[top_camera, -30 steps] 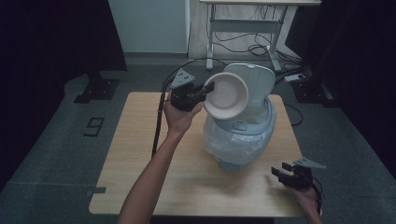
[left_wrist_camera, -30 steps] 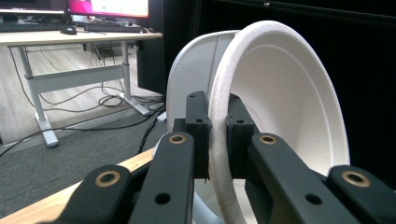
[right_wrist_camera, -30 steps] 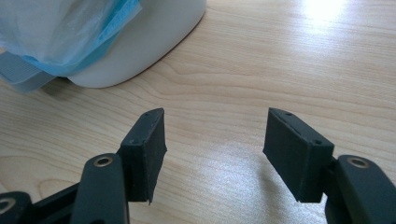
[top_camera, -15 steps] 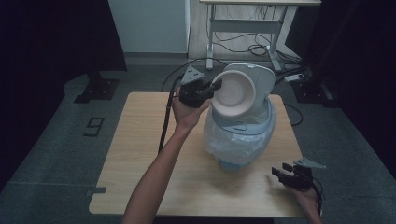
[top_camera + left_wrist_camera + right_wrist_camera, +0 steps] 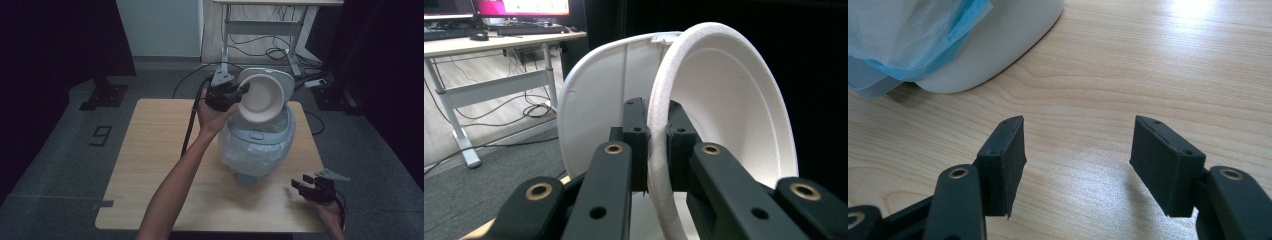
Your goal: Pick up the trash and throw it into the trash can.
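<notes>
The left tongs (image 5: 656, 150) pinch the rim of a white foam bowl (image 5: 260, 98), held tilted above the open rice cooker (image 5: 257, 145). The right tongs (image 5: 1078, 160) hang spread over the counter (image 5: 150, 165), near the cooker's base.

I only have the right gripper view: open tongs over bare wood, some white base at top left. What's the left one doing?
Observer: The left tongs are shut on the rim of a white bowl, held on edge.
Operator: Where is it held?
Observer: Above a bin on the table, against its raised lid.
Operator: And my base?
Observer: That is the bin's foot; your right tongs sit near the table's front right corner.
</notes>
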{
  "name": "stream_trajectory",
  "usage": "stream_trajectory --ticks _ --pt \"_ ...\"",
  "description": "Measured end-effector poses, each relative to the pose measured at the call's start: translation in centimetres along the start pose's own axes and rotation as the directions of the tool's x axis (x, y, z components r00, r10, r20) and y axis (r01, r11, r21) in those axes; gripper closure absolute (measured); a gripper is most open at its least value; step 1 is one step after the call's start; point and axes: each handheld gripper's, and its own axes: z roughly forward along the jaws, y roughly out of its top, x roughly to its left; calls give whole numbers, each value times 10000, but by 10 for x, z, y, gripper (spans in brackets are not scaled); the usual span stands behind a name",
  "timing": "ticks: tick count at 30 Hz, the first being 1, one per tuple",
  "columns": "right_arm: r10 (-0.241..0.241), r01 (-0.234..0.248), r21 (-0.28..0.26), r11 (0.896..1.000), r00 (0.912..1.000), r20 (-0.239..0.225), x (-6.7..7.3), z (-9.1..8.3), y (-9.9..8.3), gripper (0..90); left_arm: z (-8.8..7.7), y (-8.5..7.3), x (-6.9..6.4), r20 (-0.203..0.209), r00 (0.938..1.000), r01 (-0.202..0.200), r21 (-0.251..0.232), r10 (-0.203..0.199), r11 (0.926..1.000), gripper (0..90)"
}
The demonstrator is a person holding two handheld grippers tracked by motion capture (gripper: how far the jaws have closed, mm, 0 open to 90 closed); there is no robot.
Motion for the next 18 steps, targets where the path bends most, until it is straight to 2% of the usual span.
stream_trajectory --ticks 8,18 --pt "51 -51 -2 10000 10000 34 -2 0 -1 383 13 0 -6 52 9999 -126 102 126 9999 828" --pt "-4 4 22 10000 10000 19 -1 0 0 383 20 -1 -8 45 9999 -152 162 152 9998 828"
